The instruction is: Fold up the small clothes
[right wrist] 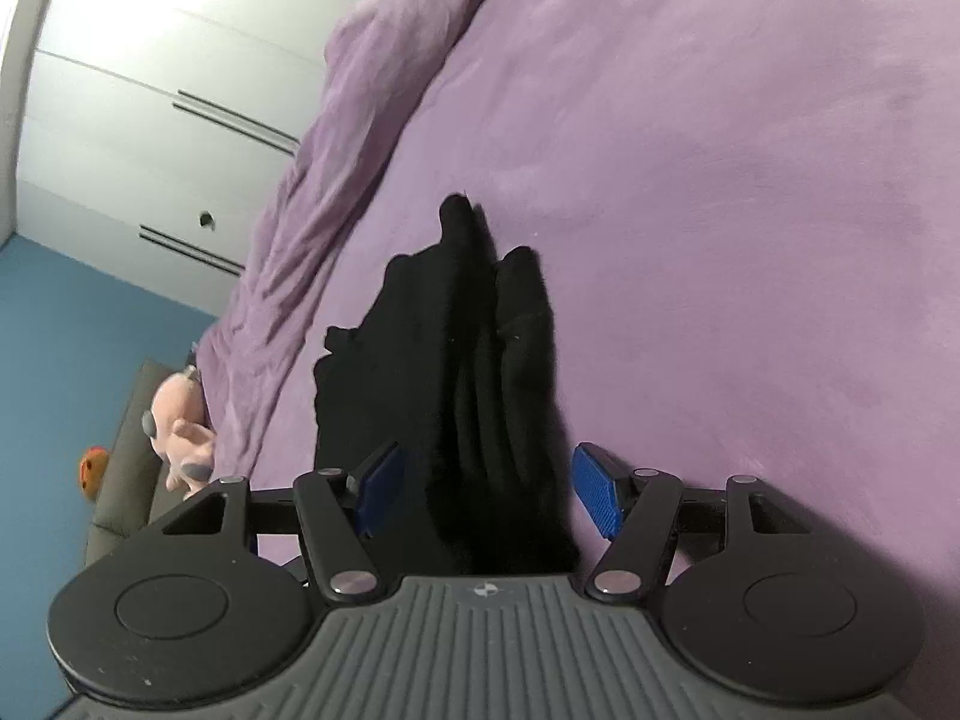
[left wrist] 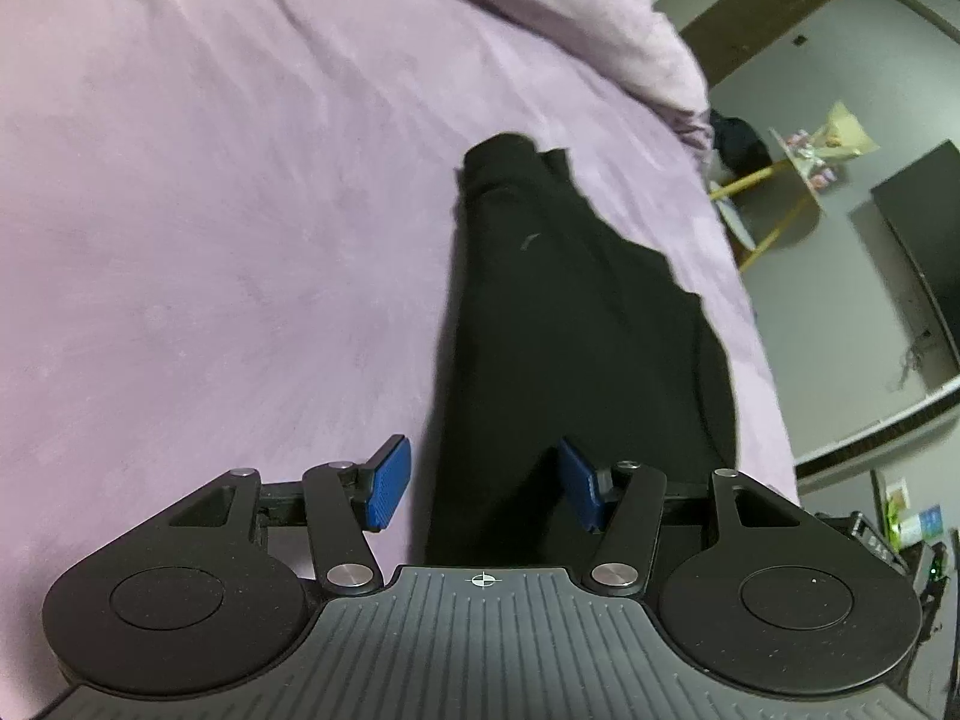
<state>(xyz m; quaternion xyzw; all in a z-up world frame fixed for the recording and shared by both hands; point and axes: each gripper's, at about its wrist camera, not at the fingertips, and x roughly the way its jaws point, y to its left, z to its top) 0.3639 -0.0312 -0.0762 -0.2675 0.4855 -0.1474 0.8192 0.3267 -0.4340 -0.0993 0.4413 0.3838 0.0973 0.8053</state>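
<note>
Two wrist views, each looking forward along a pair of blue-padded tongs toward a bed spread with a purple blanket (left wrist: 210,210).

Left view: left tongs (left wrist: 485,489) spread wide, pads well apart, gripping nothing. Between and beyond the pads, a black garment (left wrist: 558,312) lying on the bed, near end running under the tool body, right pad over the cloth, left pad over bare blanket. Contact between pad and cloth not clear. Far end of garment narrow and rounded, like a rolled or folded edge; right edge stepped outward, close to the bed's right border. Beyond that border, a yellow-legged side table (left wrist: 774,180) with small items, blurred.

Right view: right tongs (right wrist: 485,492) likewise wide open, nothing clamped. Same black garment (right wrist: 474,372) between the pads, bunched in lengthwise ridges, tapering to a narrow tip at the far end. A ragged flap sticking out to the left. White wardrobe (right wrist: 150,90) and a pink soft toy (right wrist: 180,420) off the bed's left side.

Long axis of garment: near to far in both views, roughly in line with each tool's fingers; narrow end far, broader end near.

Likely step: an early one, garment narrowed into a long strip but not yet folded short. Probable next need: closing both tongs on the near edge or corners, taking all layers, then carrying that end toward the far tip. Risk of catching the blanket along with the cloth, dark fabric hiding its edges.
</note>
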